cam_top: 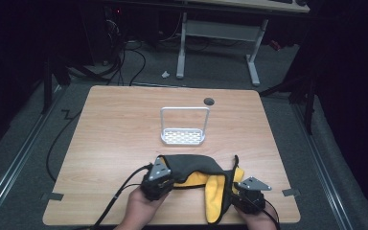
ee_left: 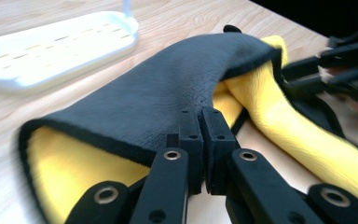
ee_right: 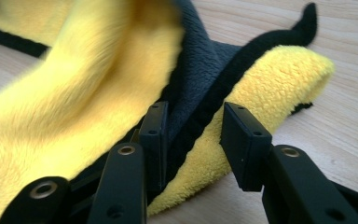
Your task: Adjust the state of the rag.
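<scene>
Cloth [cam_top: 191,173], grey over yellow, lies bunched at the near table edge. Your left gripper [ee_left: 200,122] pinches its grey hem, jaws pressed together. Your right gripper [ee_right: 193,135] straddles the folded edge, jaws spread; seat it deeper, then squeeze.

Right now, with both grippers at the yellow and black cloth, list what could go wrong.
1. The left gripper pinches only the black hem of the cloth; a pull might slip it free.
2. The right gripper has a fold between its jaws but they are not pressed shut, so that side may drop if lifted.
3. The white rack stands just beyond; a swung cloth could knock it.
</scene>
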A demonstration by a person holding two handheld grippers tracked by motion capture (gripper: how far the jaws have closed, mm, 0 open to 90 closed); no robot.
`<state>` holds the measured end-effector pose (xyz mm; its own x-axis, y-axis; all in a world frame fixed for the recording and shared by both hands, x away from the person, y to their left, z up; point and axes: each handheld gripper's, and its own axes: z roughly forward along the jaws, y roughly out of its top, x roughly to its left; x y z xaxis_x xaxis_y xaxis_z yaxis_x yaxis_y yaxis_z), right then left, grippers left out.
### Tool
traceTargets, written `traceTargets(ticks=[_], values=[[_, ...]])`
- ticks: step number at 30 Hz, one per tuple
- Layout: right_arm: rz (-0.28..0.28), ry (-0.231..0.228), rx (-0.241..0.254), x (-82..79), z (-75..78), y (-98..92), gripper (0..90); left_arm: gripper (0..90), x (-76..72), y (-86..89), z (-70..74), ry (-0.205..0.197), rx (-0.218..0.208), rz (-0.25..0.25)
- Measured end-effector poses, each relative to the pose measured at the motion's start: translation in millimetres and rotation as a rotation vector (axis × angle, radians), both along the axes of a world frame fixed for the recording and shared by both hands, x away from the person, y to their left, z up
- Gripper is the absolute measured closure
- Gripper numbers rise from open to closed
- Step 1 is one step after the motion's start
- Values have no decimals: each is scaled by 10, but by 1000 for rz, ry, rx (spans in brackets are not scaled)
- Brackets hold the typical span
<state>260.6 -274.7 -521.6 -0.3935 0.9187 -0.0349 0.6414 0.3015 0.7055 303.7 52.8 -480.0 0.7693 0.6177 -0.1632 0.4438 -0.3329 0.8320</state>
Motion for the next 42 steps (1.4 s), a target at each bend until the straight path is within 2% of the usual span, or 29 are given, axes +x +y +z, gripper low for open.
traceTargets(ticks=[3,6,7,9,10,11,13,14,17,18,21,23,26,27,28,29,30,31,33,35,38,39,42], values=[[-9,-4,-8,24,-3,-8,644,876,-162,311,-35,23,20,18],[-22,-6,-21,45,-4,0,647,877,-290,530,-157,95,28,35],[-19,-4,-18,54,-4,-5,647,877,-323,570,-209,119,33,35],[-32,3,-13,69,4,-18,657,877,-367,586,-320,149,80,28],[-33,-2,-22,81,-3,-24,665,877,-374,583,-368,163,91,29],[-35,-7,-32,97,-8,-27,672,877,-368,580,-398,170,105,26],[-35,-15,-56,157,-8,-24,708,877,-322,561,-426,162,126,33],[-45,-20,-69,201,-10,-21,743,877,-259,549,-446,154,140,38],[-66,-49,-119,384,-16,-29,836,877,-40,562,-464,146,136,72],[-78,-51,-114,466,-14,-47,845,877,60,572,-454,150,133,86],[-130,-67,-51,695,54,-109,848,878,307,615,-309,137,88,124],[-150,-106,-34,799,179,-130,846,878,405,629,-119,88,77,136],[-173,-171,-20,909,438,-182,830,878,465,682,192,23,41,152],[-191,-191,-17,931,521,-211,810,878,451,702,268,10,23,149],[-205,-204,-20,946,590,-248,747,878,420,713,313,1,11,146],[-223,-207,-16,944,643,-284,663,878,380,715,325,-5,11,139],[-233,-207,-8,917,680,-311,636,878,330,709,303,-4,16,128],[-219,-208,13,845,699,-320,616,878,294,702,270,2,15,123],[-184,-204,11,707,668,-264,586,877,248,699,211,10,14,118],[-139,-144,45,540,560,-177,559,877,230,704,165,16,11,123],[-76,-68,58,289,329,-27,520,877,215,723,165,24,-11,128],[-57,-40,54,224,255,22,513,877,202,722,172,21,-13,125],[-31,12,-12,92,72,99,540,877,132,698,172,25,-24,106]])
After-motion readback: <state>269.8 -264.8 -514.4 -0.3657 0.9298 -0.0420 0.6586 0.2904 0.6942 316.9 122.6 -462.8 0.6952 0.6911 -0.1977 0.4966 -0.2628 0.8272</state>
